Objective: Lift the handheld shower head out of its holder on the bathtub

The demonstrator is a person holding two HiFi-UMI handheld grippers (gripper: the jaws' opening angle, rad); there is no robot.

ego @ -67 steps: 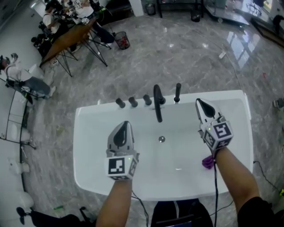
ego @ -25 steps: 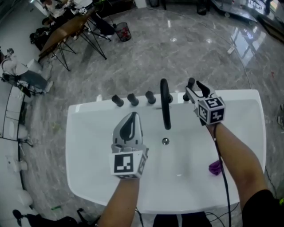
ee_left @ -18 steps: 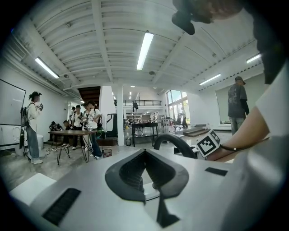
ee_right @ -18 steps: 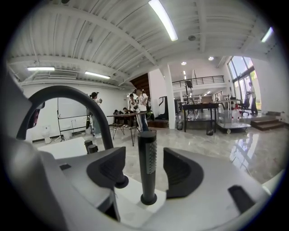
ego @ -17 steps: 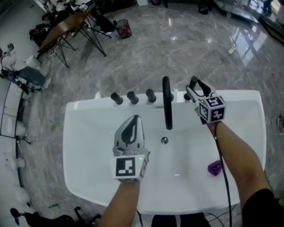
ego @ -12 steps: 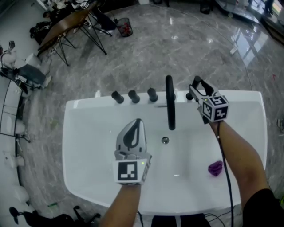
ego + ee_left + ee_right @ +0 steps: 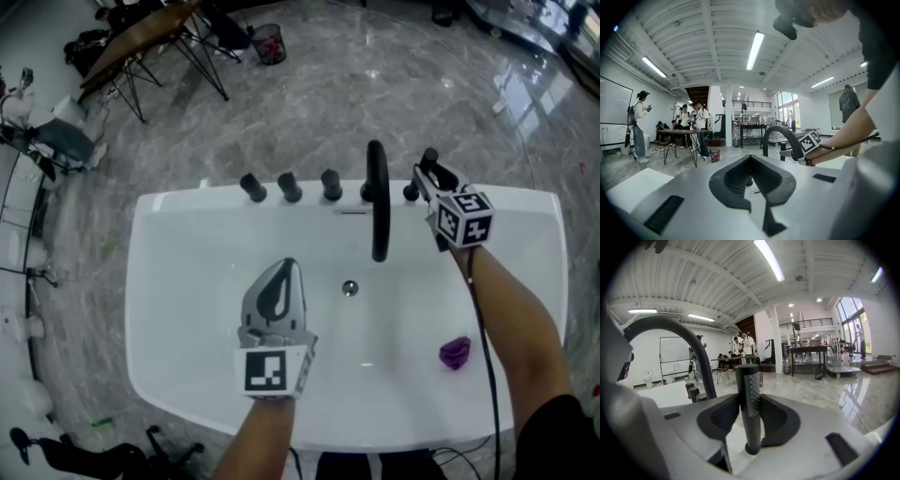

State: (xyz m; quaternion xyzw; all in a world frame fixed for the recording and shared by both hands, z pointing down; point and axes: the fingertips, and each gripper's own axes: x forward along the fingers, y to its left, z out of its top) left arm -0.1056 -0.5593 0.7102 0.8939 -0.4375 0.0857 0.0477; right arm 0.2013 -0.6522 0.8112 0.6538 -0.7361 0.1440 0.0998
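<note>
**the grasp step, at the moment of closure.** the right gripper [image 7: 429, 172] is reaching over the far rim of the bathtub [image 7: 187, 214], just to the right of the arched black spout [image 7: 378, 202]. its jaws have just been closing and are pressing from both sides on the handheld shower head [image 7: 748, 380], about halfway up the wand. the shower head is standing upright with its foot sitting in the holder [image 7: 749, 449] on the tub deck, so the lift is judged not yet begun. the left gripper [image 7: 284, 266] is hovering over the basin near the drain [image 7: 350, 288]. its jaws are resting together on nothing, well apart from the fittings.

the next move is calling for a straight pull upward along the wand's own axis, keeping it upright until the foot is clearing the holder. tilting early is likely to bind it there. the smooth round body is likely to slip if the squeeze is light. whether a hose is trailing below cannot be told.
</note>
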